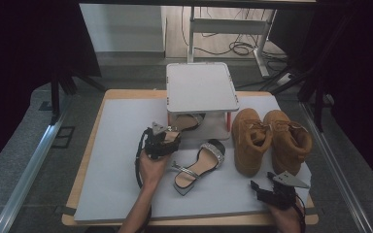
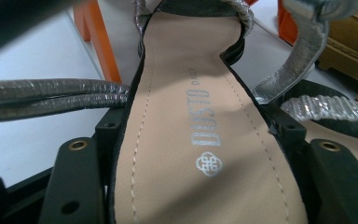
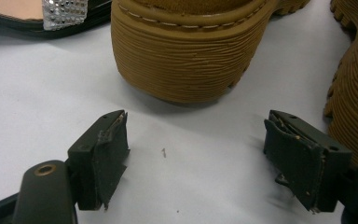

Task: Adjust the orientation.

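White board covers the table (image 1: 116,145), and a small two-level rack (image 1: 201,87) with orange legs stands at its far edge, about twelve o'clock from the middle.

The left gripper (image 1: 161,141) is clamped across a sandal (image 2: 191,140): in the left gripper view both black jaws press the edges of the tan insole near the heel, while the toe end points into the lower shelf of the rack. From the high view that sandal sits at roughly eleven o'clock of its mate, the second sandal (image 1: 199,165), which lies flat on the board with its sparkly toe strap toward the rack.

The right gripper (image 1: 272,191) rests near the table's front edge at about five o'clock, jaws spread wide with nothing between them. It faces the ridged heel of the nearer of two tan boots (image 3: 191,56), which stand at three o'clock of the rack.

The sandal should be light, with a thin sole that is fairly stiff across its width but may flex along its length. The metallic straps (image 2: 51,95) are limp and would let it swing, so the sole edges are the sounder hold. The smooth insole looks slippery. A grip nearer mid-sole would likely keep the toe from drooping.
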{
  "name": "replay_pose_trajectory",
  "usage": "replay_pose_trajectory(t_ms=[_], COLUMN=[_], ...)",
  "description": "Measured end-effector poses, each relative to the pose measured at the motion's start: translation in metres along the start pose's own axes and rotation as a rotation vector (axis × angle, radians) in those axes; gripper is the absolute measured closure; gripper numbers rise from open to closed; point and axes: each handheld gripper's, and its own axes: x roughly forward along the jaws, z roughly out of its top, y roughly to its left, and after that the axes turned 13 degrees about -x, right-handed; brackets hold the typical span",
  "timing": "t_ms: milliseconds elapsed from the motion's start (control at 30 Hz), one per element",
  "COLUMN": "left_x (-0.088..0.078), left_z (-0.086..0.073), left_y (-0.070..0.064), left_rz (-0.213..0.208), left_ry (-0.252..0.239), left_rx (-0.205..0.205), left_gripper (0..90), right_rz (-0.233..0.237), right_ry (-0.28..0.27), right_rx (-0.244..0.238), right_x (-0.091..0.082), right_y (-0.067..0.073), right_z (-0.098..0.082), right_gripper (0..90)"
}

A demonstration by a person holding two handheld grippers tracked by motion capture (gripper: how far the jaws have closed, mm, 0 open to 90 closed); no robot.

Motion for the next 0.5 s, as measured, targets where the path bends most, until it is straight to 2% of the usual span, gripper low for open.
replay_pose_trajectory(t_ms=[400, 500], left_x=[0.026, 0.032], left_z=[0.002, 0.004], left_y=[-0.009, -0.01], left_rz=[0.04, 0.057], left_ry=[0.008, 0.004], left_rx=[0.003, -0.009], left_gripper=[38.9, 38.9], right_rz=[0.0, 0.0], right_ry=[-0.001, -0.001], right_rx=[-0.002, -0.001], right_x=[0.0, 0.0], right_y=[0.0, 0.0], right_z=[0.0, 0.0], right_gripper=[21.5, 21.5])
